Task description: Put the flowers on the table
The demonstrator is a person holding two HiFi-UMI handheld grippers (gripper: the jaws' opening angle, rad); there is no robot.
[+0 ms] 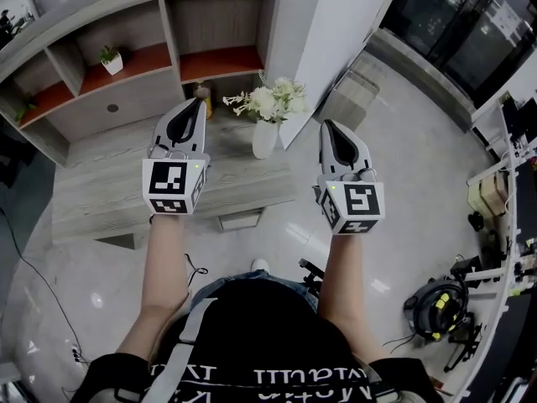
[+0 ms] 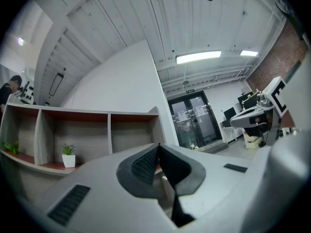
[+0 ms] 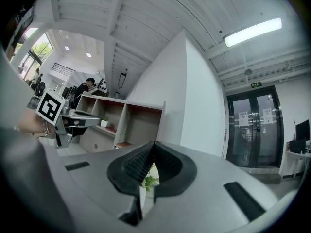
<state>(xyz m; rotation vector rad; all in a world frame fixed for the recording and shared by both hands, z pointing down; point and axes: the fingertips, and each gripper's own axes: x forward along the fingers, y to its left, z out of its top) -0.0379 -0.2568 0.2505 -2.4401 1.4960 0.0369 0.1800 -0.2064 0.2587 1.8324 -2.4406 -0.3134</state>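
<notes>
The flowers (image 1: 270,101) in a white vase (image 1: 264,139) are set on the table (image 1: 101,183). Beside them, the left gripper (image 1: 194,104) and right gripper (image 1: 328,126) are held closed, both empty.

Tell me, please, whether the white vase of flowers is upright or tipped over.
Upright. The white vase stands on its base on the wooden table, with the flowers spreading above its mouth.

The flowers (image 1: 270,101) and vase (image 1: 264,139) are white, the table (image 1: 109,193) grey wood-grain, shelf boards (image 1: 220,62) red-brown.
</notes>
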